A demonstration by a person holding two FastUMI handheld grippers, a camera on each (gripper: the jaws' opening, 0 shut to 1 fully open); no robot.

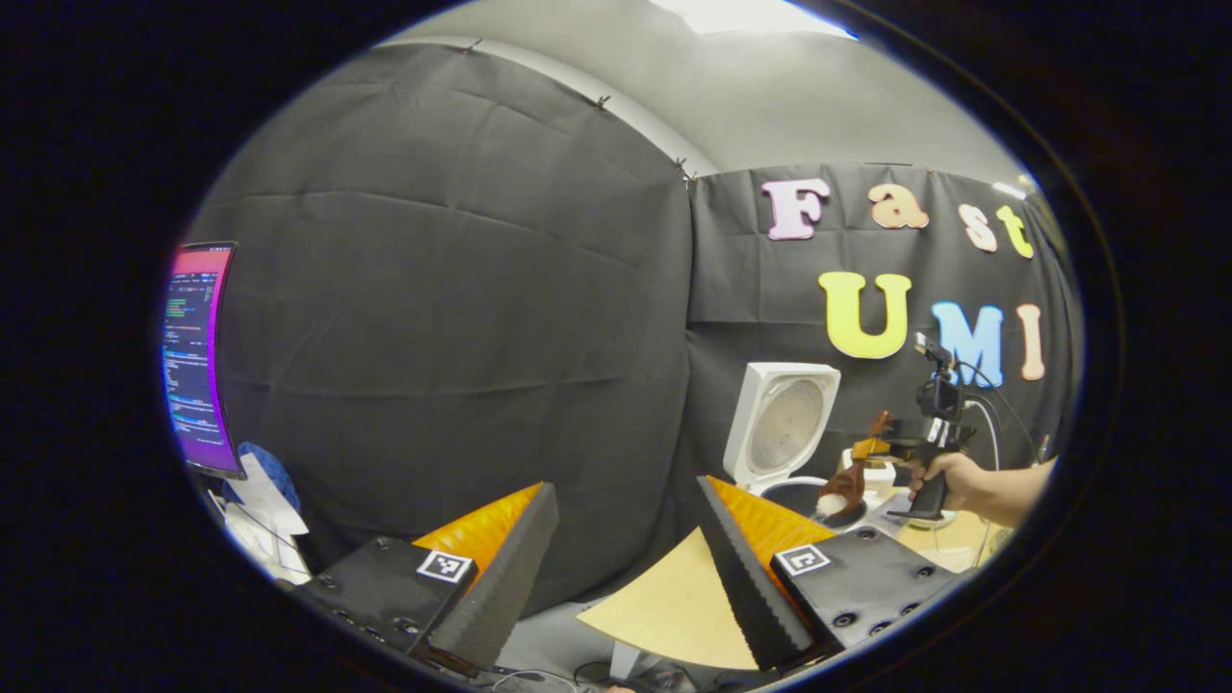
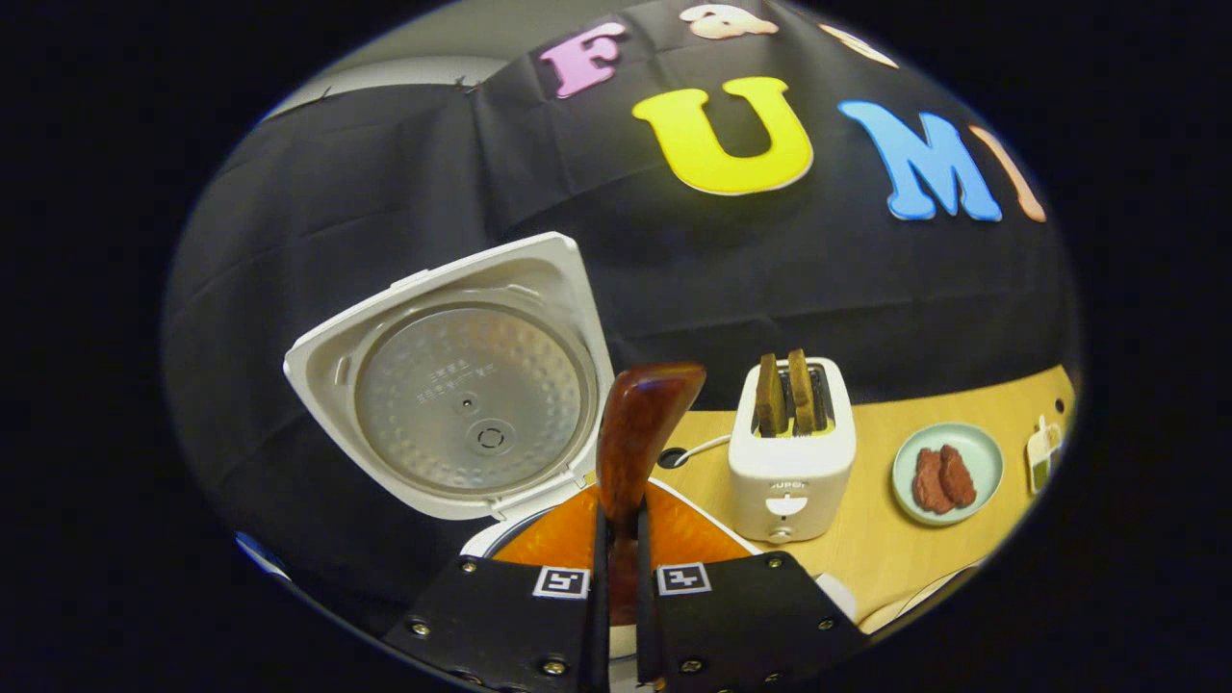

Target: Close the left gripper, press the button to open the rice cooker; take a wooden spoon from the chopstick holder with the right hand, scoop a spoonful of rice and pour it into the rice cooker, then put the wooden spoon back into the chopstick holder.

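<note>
Right hand-held gripper [image 2: 618,577] is pinching the wooden spoon [image 2: 637,433] just above the open rice cooker [image 2: 452,404], whose lid is standing upright. Left hand-held gripper [image 1: 616,568] is hanging spread, well apart from the rice cooker, while a toaster [image 2: 791,462] is sitting beside it on the worktop [image 2: 885,549].

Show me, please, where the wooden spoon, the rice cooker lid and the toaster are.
wooden spoon [image 2: 643,423]: right gripper view, on its handle above the fingers.
rice cooker lid [image 2: 470,409]: right gripper view, on its metal inner plate.
toaster [image 2: 791,467]: right gripper view, on its front face.
</note>
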